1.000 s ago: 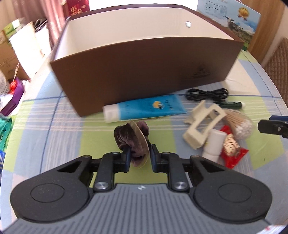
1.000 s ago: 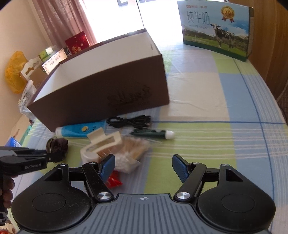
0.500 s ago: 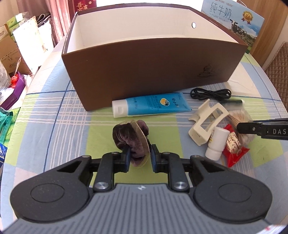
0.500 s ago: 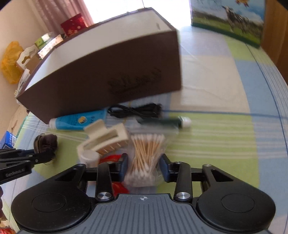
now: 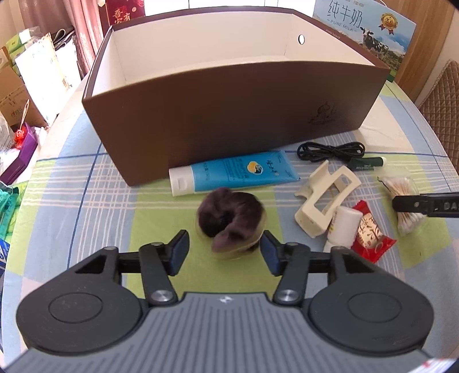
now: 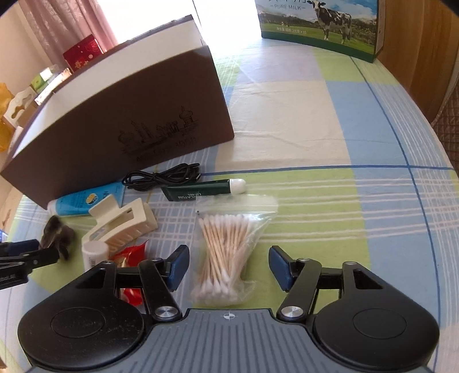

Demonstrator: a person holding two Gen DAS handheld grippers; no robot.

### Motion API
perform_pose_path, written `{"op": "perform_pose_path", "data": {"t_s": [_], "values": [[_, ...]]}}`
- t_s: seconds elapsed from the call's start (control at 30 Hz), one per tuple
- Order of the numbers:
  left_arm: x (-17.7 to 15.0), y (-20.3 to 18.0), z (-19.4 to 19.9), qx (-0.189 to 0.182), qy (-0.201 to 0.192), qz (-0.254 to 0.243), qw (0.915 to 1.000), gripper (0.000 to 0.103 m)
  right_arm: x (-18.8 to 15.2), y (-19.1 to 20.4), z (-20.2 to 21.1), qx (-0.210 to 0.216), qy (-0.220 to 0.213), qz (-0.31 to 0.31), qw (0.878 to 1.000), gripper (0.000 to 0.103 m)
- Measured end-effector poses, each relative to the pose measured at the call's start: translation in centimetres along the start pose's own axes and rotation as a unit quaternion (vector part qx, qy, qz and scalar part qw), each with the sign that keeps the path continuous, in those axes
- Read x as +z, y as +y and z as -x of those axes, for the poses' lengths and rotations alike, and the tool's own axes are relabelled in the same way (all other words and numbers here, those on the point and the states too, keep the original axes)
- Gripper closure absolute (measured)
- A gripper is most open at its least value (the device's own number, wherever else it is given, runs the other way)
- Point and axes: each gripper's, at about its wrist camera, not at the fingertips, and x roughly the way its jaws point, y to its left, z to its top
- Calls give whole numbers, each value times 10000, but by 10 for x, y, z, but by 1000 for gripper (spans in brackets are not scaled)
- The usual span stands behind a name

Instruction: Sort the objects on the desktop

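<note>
A dark purple scrunchie (image 5: 229,215) lies on the checked tablecloth, slightly blurred, between the tips of my left gripper (image 5: 224,241). Its jaws are opening; the left pad stands clear of the scrunchie and the right pad is at its edge. A clear bag of cotton swabs (image 6: 226,246) lies between the fingers of my right gripper (image 6: 229,254), whose jaws are also opening with gaps on both sides. The brown box (image 5: 229,114) with a white inside stands behind, open on top. From the right wrist view the left gripper (image 6: 28,255) shows beside the scrunchie (image 6: 56,232).
In front of the box lie a blue tube (image 5: 238,172), a black cable (image 5: 330,150), a green lip gel tube (image 6: 200,192), a cream hair claw (image 5: 324,200), a small white bottle (image 5: 342,226) and a red sweet wrapper (image 5: 370,232). A milk carton (image 6: 318,25) stands at the back.
The left jaws were shut on the scrunchie and have spread apart; the scrunchie has flopped wider on the cloth. The right gripper sank over the swab bag, closed in around it, then widened again.
</note>
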Motion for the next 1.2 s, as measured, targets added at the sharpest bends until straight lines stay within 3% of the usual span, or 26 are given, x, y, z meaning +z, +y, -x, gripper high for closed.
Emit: {"op": "perform_pose_path", "data": {"t_s": [0.13,0.23,0.33,0.57,0.67,0.87,1.2], "values": [[4,-2,-3,24,-10,-90,10000,51,-5,16,-8,-390,-121,557,9976,47],[5,-6,-2,16,-72,-242,9997,50,-11,22,-9,-556,-198,1049,9927,66],[5,-10,-6,-34,-58,-440,9990,49,-16,17,-7,-468,-220,1163,9919,75],[4,-18,-21,119,-60,-741,9972,50,-24,8,0,-397,-257,1219,9914,75],[3,-17,-26,58,-37,-692,9976,67,-27,7,2,-378,-272,1267,9908,75],[-4,-17,-20,-38,-100,-740,9972,78,-32,6,6,-296,-264,1351,9900,76],[-19,-14,1,-266,-58,-508,9983,80,-37,4,15,-105,-45,1257,9920,80]]}}
